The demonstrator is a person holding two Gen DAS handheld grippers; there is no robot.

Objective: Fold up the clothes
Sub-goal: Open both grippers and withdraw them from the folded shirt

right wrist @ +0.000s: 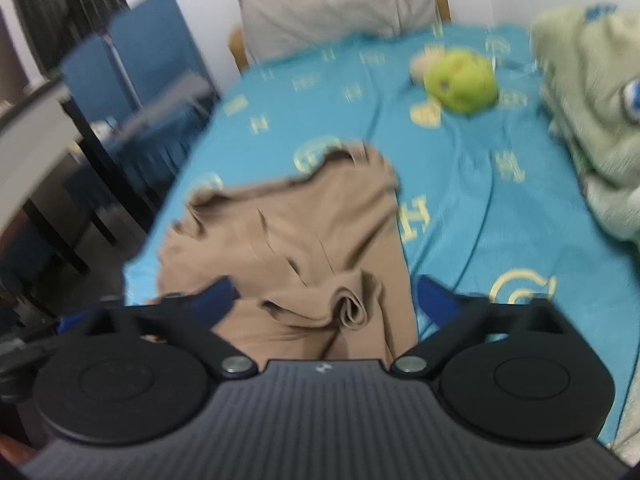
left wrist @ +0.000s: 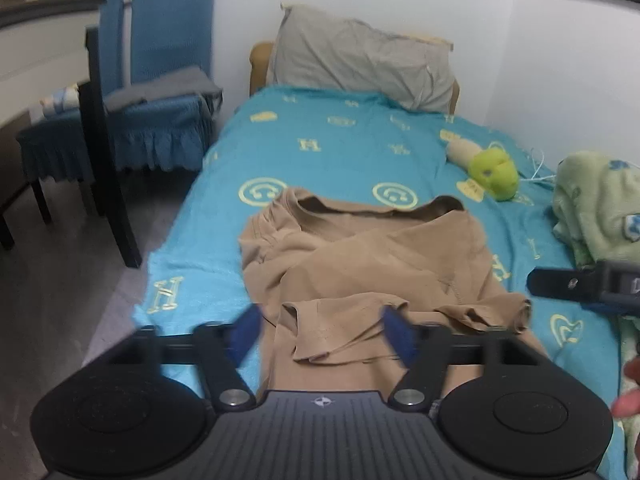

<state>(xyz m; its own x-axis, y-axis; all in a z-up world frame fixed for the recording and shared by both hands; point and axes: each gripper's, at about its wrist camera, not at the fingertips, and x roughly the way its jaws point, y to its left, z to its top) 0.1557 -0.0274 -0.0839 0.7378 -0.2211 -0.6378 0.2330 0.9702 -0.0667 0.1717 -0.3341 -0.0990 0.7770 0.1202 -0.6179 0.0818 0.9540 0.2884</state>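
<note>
Tan T-shirt (left wrist: 360,264) lies rumpled at centre of frame on teal bedsheet (left wrist: 320,148), collar toward far pillow (left wrist: 360,64), one sleeve (left wrist: 340,332) flopped over body.

Left claw (left wrist: 324,332) wide, empty, straddling that sleeve. Right claw (right wrist: 324,300) wide, empty, over bunched fabric at lower centre; view blurred.

Risks, as judged: pinch may take several layers from bunched cloth, giving crooked fold. Shirt near bed's left edge; pull leftward could drag it toward floor.
</note>
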